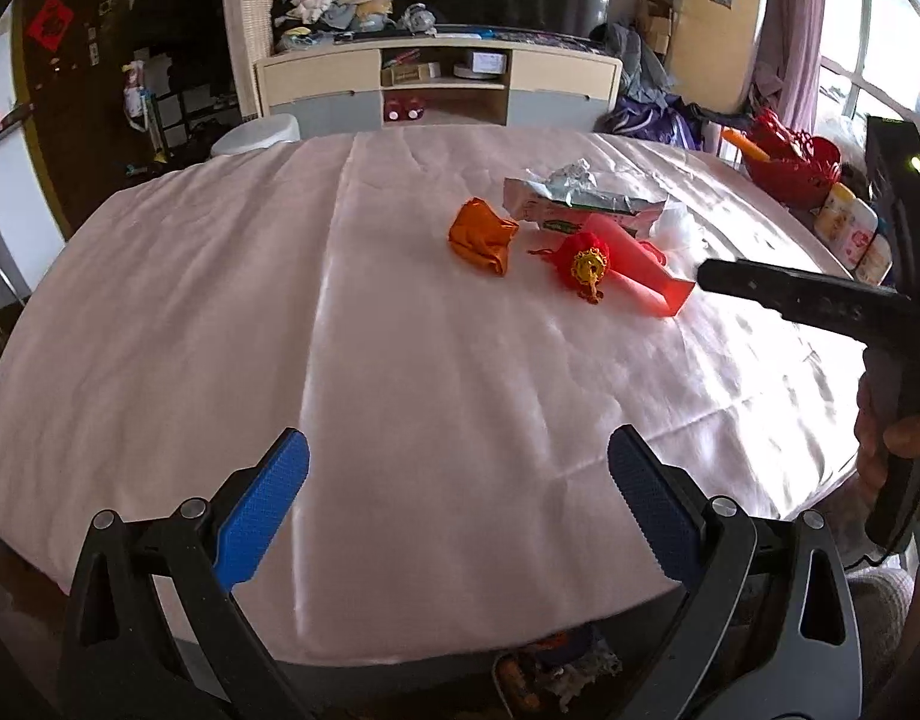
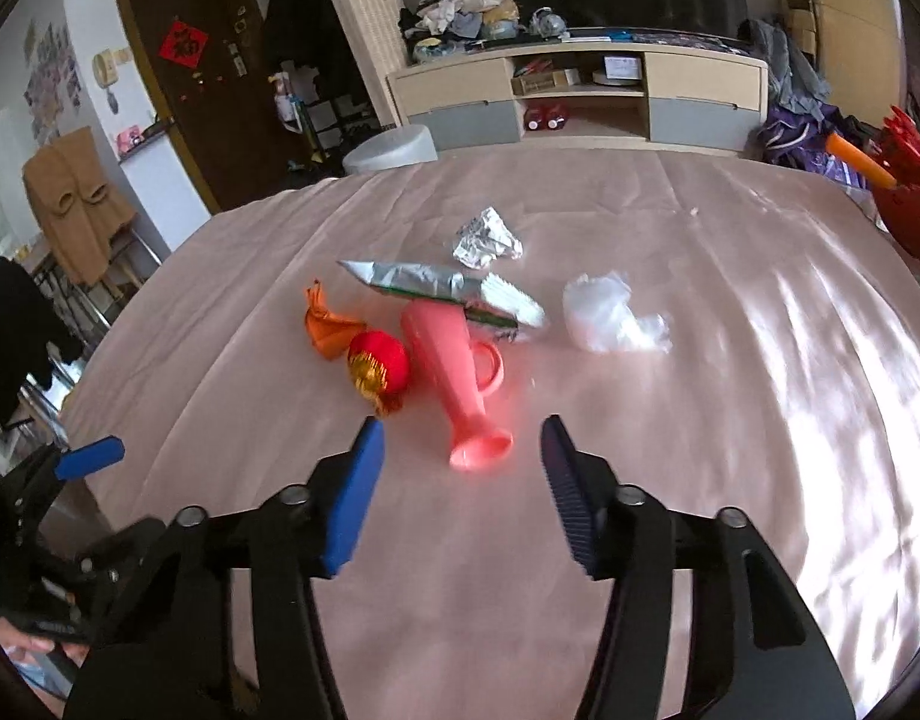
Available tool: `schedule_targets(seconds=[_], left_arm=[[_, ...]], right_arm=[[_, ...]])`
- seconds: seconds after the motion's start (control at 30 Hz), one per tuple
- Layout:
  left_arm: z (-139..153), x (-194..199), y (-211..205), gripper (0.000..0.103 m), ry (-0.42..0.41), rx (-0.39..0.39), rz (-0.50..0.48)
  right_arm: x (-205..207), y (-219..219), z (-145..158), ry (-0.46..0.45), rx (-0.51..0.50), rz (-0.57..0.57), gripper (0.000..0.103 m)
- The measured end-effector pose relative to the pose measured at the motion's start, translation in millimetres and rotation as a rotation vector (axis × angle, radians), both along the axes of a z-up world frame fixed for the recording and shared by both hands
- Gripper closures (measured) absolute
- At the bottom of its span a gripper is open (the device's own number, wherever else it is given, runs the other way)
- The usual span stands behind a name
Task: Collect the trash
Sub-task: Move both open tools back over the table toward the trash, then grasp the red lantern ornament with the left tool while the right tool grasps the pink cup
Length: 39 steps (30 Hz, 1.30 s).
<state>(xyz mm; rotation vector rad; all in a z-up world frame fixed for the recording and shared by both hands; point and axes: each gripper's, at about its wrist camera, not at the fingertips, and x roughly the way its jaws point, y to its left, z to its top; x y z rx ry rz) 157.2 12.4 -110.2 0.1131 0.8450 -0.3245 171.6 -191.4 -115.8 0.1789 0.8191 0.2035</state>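
Trash lies in a cluster on the pink tablecloth (image 2: pixel 640 480): crumpled foil (image 2: pixel 487 237), a silver snack packet (image 2: pixel 442 291), an orange wrapper (image 2: pixel 328 327), a red ball ornament (image 2: pixel 379 360), a pink plastic vase (image 2: pixel 454 372) on its side, and a white plastic bag (image 2: pixel 610 315). My right gripper (image 2: pixel 460 453) is open; the vase's mouth shows between its fingertips, and the pads do not press on it. My left gripper (image 1: pixel 457 468) is open and empty near the table's front edge, well short of the orange wrapper (image 1: pixel 481 237) and vase (image 1: pixel 646 276). The right gripper (image 1: pixel 709 273) shows side-on beside the vase.
A red basket (image 1: pixel 790 162) and some bottles (image 1: pixel 853 234) stand at the table's right edge. Behind the table are a cabinet (image 1: pixel 436 84) and a white bin (image 1: pixel 256 135). A container of scraps (image 1: pixel 550 678) sits below the front edge.
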Motion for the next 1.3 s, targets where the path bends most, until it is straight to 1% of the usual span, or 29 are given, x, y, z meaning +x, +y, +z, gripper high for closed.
schedule_targets(seconds=[0.07,0.27,0.33,0.37,0.4,0.43,0.47,0.57,0.7,0.83,0.93,1.03,1.13,1.2,1.27,1.3], left_arm=[[-2.6,5.0,-4.5,0.008,0.006,-0.002,-0.01],[-6.6,21.3,-14.5,0.008,0.023,-0.014,-0.026],[-5.7,26.9,-18.9,0.008,0.022,-0.014,-0.034],[-5.3,29.4,-21.1,0.008,0.021,-0.014,-0.038],[-5.1,32.2,-23.5,0.008,0.02,-0.014,-0.042],[-5.2,35.8,-26.8,0.008,0.02,-0.015,-0.047],[-5.4,38.3,-29.4,0.008,0.02,-0.016,-0.051],[-7.2,46.7,-39.4,0.008,0.022,-0.022,-0.073],[-10.9,59.0,-53.5,0.01,0.024,-0.027,-0.105],[-15.2,73.6,-68.8,0.023,0.032,-0.035,-0.136],[-18.0,85.4,-81.1,0.027,0.035,-0.039,-0.159],[-19.8,95.5,-90.3,0.039,0.034,-0.036,-0.169],[-23.1,101.6,-99.3,0.042,0.037,-0.021,-0.181],[-28.0,106.1,-104.8,0.048,0.044,-0.002,-0.189],[-32.4,109.6,-107.3,0.064,0.055,0.004,-0.192],[-33.7,110.0,-107.1,0.068,0.057,0.003,-0.192]], right_arm=[[8.5,3.2,-2.4,0.005,-0.005,0.011,0.055],[28.9,15.7,-19.3,0.057,-0.071,0.036,0.055],[33.0,14.5,-25.8,0.075,-0.075,0.032,0.055],[33.6,14.2,-26.5,0.067,-0.079,0.031,0.056],[34.1,14.1,-26.6,0.064,-0.086,0.029,0.057],[34.5,10.5,-27.3,0.061,-0.092,0.029,0.065],[34.5,10.2,-26.9,0.06,-0.092,0.03,0.069],[34.6,4.8,-26.5,0.059,-0.082,0.037,0.069],[30.9,-11.0,-24.0,0.055,-0.043,0.025,0.07],[24.6,-24.0,-21.2,0.054,-0.007,0.006,0.07],[20.7,-29.2,-19.7,0.055,0.006,-0.001,0.07],[14.9,-29.7,-17.4,0.051,0.013,0.005,0.07],[15.7,-28.8,-15.5,0.043,0.017,0.016,0.07],[15.9,-26.5,-15.6,0.042,0.016,0.024,0.07],[16.1,-25.1,-16.2,0.044,0.014,0.028,0.07],[16.0,-24.8,-15.9,0.045,0.012,0.027,0.071]])
